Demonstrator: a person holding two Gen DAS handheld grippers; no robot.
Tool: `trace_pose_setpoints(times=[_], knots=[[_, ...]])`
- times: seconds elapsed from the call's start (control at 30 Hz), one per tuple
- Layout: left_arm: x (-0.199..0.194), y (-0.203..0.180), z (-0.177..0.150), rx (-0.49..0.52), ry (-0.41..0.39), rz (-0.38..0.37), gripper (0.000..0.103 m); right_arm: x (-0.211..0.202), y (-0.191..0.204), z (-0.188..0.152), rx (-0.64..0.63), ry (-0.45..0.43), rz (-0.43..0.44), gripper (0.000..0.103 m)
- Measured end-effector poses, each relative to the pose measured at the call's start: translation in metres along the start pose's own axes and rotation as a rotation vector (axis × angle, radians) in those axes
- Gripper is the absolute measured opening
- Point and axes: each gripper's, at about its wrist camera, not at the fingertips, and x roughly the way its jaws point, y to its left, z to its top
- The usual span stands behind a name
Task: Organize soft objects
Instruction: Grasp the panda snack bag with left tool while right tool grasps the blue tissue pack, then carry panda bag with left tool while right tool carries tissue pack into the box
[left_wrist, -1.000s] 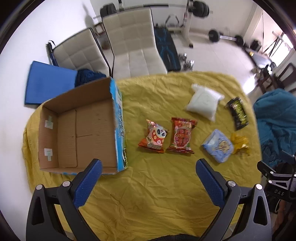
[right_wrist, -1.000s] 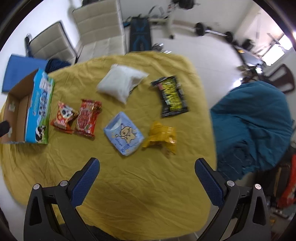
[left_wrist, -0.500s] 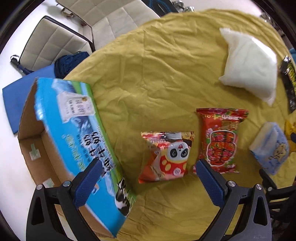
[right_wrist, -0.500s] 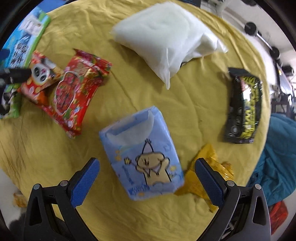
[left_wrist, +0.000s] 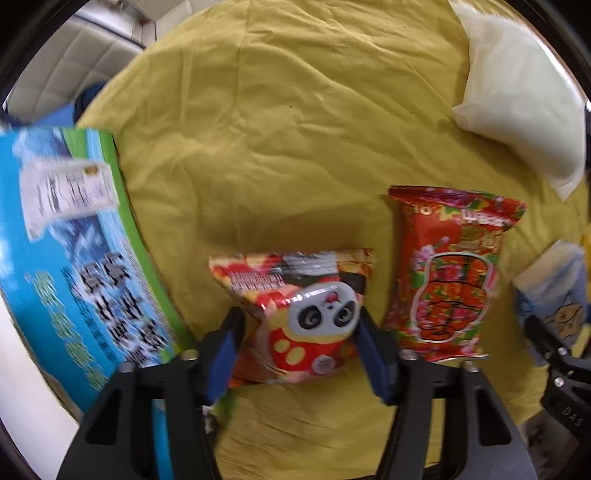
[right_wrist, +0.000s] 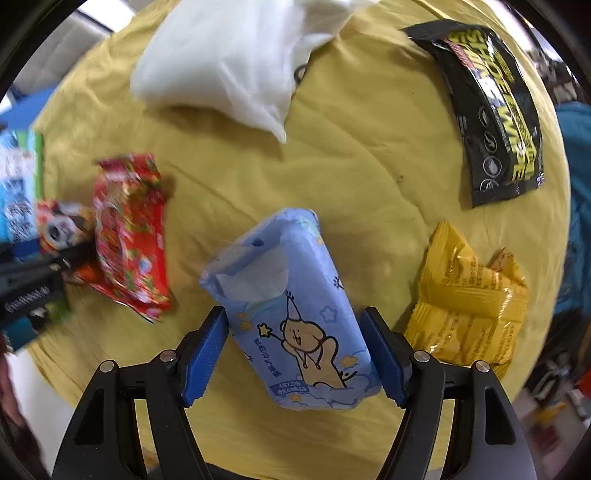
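Bare yellow cloth (left_wrist: 295, 129) fills the upper middle of the left wrist view, bounded by the blue carton (left_wrist: 74, 266) at left and the white pillow bag (left_wrist: 524, 96) at upper right. The carton's inside is hidden. The left gripper (left_wrist: 299, 343), low in frame, squeezes the panda snack bag (left_wrist: 303, 306) beside the red packet (left_wrist: 454, 280). The right gripper (right_wrist: 295, 354) clamps the blue tissue pack (right_wrist: 295, 314) at lower centre, a yellow pouch (right_wrist: 469, 306) just right of it.

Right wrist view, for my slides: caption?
Right gripper closing around a blue tissue pack on a yellow cloth.
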Motion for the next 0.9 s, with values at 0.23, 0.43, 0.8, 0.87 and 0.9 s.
trace_pose_setpoints(times=[0.23,0.43,0.8,0.87,0.9], knots=[[0.02,0.001,-0.023,-0.055,0.011,-0.075,0.053,-0.007,0.001,-0.005,-0.099,-0.057,-0.099,0.082],[0.037,-0.001,-0.055,-0.088,-0.006,-0.135,0.047,0.008,0.013,-0.014,-0.255,-0.013,-0.178,0.086],[0.045,-0.012,-0.127,-0.155,-0.032,-0.196,0.046,0.036,-0.056,0.01,0.045,-0.017,0.02,0.061],[0.051,-0.011,-0.132,-0.165,-0.038,-0.195,0.046,0.043,-0.062,0.013,0.038,-0.023,-0.013,0.061],[0.058,-0.015,-0.134,-0.169,-0.043,-0.186,0.046,0.045,-0.062,0.012,0.034,-0.02,-0.021,0.061]])
